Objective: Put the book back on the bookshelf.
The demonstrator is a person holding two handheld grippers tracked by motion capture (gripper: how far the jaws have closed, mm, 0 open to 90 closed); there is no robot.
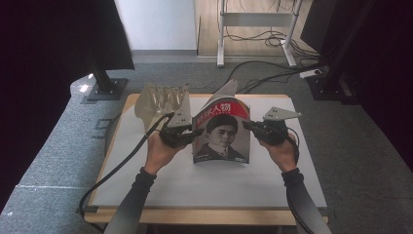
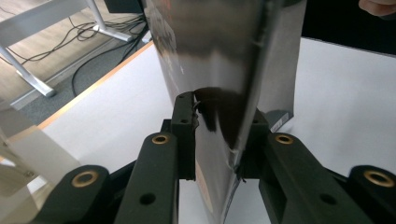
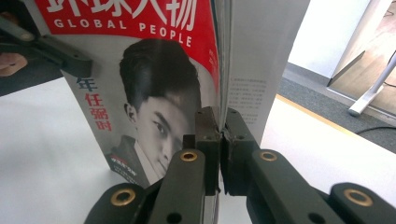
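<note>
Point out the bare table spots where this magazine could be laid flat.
Free: the white table between the magazine and the near edge, and its far right corner. Crowded: the far left corner, taken by the clear plastic rack.

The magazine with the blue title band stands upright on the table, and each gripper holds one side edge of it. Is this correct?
Not quite: the title band is red, not blue, as the right gripper view shows. The magazine does stand upright on the table, with the left gripper and right gripper at its side edges.

Overhead and gripper close-ups, shared magazine (image 1: 221, 132)
</note>
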